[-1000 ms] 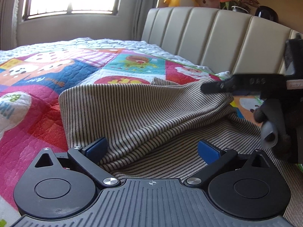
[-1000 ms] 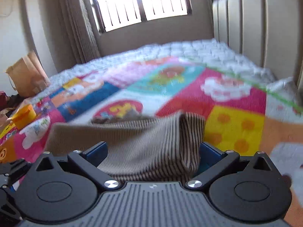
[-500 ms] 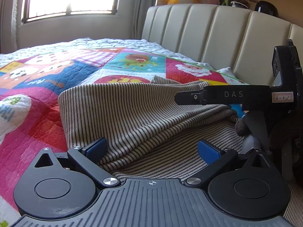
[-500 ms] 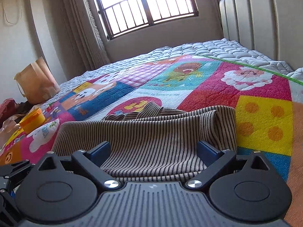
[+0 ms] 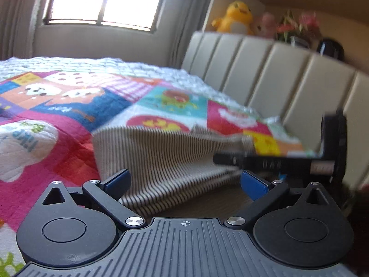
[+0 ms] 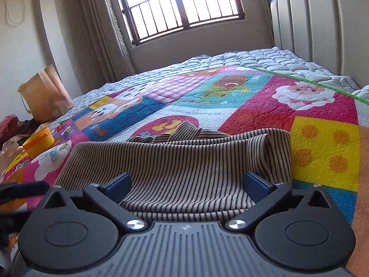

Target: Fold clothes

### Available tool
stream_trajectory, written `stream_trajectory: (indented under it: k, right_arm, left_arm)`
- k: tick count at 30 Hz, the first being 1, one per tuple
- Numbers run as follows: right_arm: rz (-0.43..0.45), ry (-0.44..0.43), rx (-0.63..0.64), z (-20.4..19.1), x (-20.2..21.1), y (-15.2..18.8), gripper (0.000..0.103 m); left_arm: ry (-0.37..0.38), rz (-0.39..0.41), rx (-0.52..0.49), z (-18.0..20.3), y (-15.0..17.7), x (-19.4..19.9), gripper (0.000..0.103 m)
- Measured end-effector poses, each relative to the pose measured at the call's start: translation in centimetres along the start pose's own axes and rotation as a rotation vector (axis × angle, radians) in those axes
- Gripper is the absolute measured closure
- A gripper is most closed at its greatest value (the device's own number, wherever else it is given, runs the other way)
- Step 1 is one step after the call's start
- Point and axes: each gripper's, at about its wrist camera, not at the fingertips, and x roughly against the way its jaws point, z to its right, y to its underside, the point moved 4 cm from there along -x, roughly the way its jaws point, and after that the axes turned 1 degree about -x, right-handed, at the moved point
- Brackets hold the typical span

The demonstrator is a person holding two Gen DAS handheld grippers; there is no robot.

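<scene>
Left wrist view puts your left gripper [image 5: 184, 182] low over the bed, its blue fingers [image 5: 116, 180] spread wide with nothing clamped; the striped shirt [image 5: 161, 157] lies bunched between and just beyond them. That picture is blurred, so fine detail in the cloth is hard to read. Your right gripper [image 5: 276, 161] shows at the right edge as a dark bar reaching over the shirt's far side.

From the right wrist, your right gripper [image 6: 188, 184] also has its fingers [image 6: 256, 183] wide apart, holding nothing. The shirt [image 6: 184, 161] sits on the quilt [image 6: 253, 106] directly ahead, a rolled fold along its right edge and a rumpled ridge at the back.

The quilt is a bright patchwork of cartoon panels in pink, blue, yellow and teal, spread on a pale quilted mattress [image 6: 265, 57]. A padded beige headboard [image 5: 276, 73] runs along the right, with a yellow plush [image 5: 237, 18], flowers [image 5: 297, 27] and a dark round object on the ledge above it. A barred window [image 6: 182, 7] glows at the far wall beside grey curtains [image 6: 101, 34]. Off the bed's left side stand a paper bag [image 6: 43, 97] and a yellow tub [image 6: 39, 140].
</scene>
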Motion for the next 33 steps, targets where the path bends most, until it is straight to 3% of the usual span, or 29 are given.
stream_trajectory:
  k: [2, 4, 5, 6, 8, 9, 11, 14, 17, 20, 24, 25, 26, 28, 29, 33]
  right_arm:
    - [0.004, -0.008, -0.008, 0.1, 0.1, 0.0, 0.001]
    - [0.007, -0.014, -0.014, 0.2, 0.2, -0.1, 0.001]
    - [0.007, -0.014, -0.017, 0.3, 0.2, -0.1, 0.001]
    - [0.001, -0.011, -0.02, 0.3, 0.3, -0.3, 0.003]
    - [-0.016, -0.001, -0.018, 0.6, 1.3, -1.5, 0.031]
    - [-0.018, -0.025, -0.017, 1.1, 2.2, -2.4, 0.037]
    - [-0.017, -0.022, -0.047, 2.9, 4.0, -4.2, 0.04]
    - [-0.096, 0.022, -0.085, 6.5, 4.0, -5.8, 0.038]
    - [-0.19, 0.031, -0.133, 9.8, 2.4, -6.3, 0.036]
    - [-0.259, -0.057, -0.244, 11.1, -0.3, -6.0, 0.034]
    - [-0.275, -0.062, -0.184, 8.6, -3.1, -5.9, 0.034]
    - [-0.275, -0.053, -0.148, 7.8, -3.6, -5.9, 0.037]
    - [-0.274, -0.045, -0.113, 6.9, -4.0, -5.9, 0.05]
    - [-0.255, -0.045, -0.063, 5.7, -3.9, -6.0, 0.07]
    - [-0.222, -0.046, -0.04, 5.2, -3.2, -6.1, 0.072]
    - [-0.059, -0.073, 0.152, 2.6, 2.4, -6.0, 0.074]
  left_arm:
    - [-0.033, -0.041, 0.102, -2.0, -1.6, -0.2, 0.0]
    - [-0.035, -0.135, 0.158, -3.8, -2.6, -2.3, 0.009]
    - [-0.048, -0.185, 0.171, -4.6, -2.8, -3.5, 0.03]
    - [-0.069, -0.234, 0.185, -5.3, -2.8, -4.7, 0.041]
    - [-0.073, -0.287, 0.21, -6.4, -2.8, -6.0, 0.04]
    - [-0.054, -0.297, 0.212, -6.7, -2.7, -6.3, 0.038]
    - [-0.007, -0.309, 0.212, -7.2, -2.6, -6.6, 0.032]
    - [0.043, -0.339, 0.269, -8.2, -2.2, -7.6, 0.026]
    - [0.088, -0.338, 0.276, -8.4, -2.5, -8.3, 0.025]
    - [0.113, -0.341, 0.249, -8.1, -2.5, -9.6, 0.031]
    - [0.116, -0.32, 0.238, -7.5, -2.4, -11.2, 0.037]
    - [0.107, -0.313, 0.236, -7.4, -2.4, -11.6, 0.04]
    - [0.088, -0.3, 0.224, -7.2, -2.4, -11.6, 0.046]
    - [0.048, -0.278, 0.197, -6.9, -2.5, -11.4, 0.062]
    - [0.05, -0.266, 0.195, -6.8, -2.6, -10.7, 0.071]
    - [0.085, -0.195, 0.194, -6.3, -3.3, -6.2, 0.075]
